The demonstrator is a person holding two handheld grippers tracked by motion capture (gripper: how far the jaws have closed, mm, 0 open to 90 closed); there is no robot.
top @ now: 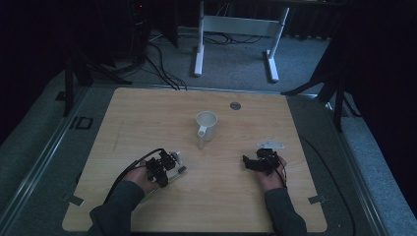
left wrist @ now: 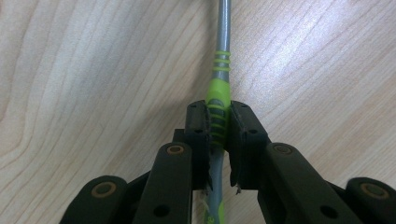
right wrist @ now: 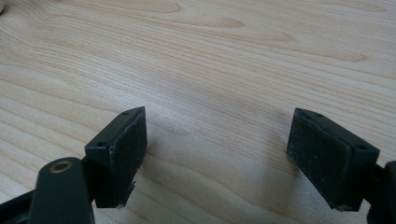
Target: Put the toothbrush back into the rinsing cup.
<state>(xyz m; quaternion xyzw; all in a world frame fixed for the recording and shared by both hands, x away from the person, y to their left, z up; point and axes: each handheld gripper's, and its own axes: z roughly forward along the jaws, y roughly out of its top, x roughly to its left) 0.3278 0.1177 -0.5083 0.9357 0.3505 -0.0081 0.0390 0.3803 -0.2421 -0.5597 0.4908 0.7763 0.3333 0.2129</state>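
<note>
My left gripper (top: pixel 169 174) (left wrist: pixel 218 119) is shut on a slim grey and green handle (left wrist: pixel 223 65) that lies flat on the wooden table (top: pixel 147 118). The handle (top: pixel 181 170) runs on past the jaws toward the upper right, and its green tail pokes out behind near the left hand. A white cup (top: pixel 206 125) stands upright in the middle of the table, its handle toward the near side. My right gripper (top: pixel 248 162) (right wrist: pixel 217 140) rests low over bare wood at the right, open, with nothing between its pads.
A small round metal disc (top: pixel 235 105) is set in the tabletop behind the cup. Beyond the far edge stand the white legs of a desk frame (top: pixel 199 44) and cables (top: pixel 162 69) on the grey floor. Dark stands flank both sides of the table.
</note>
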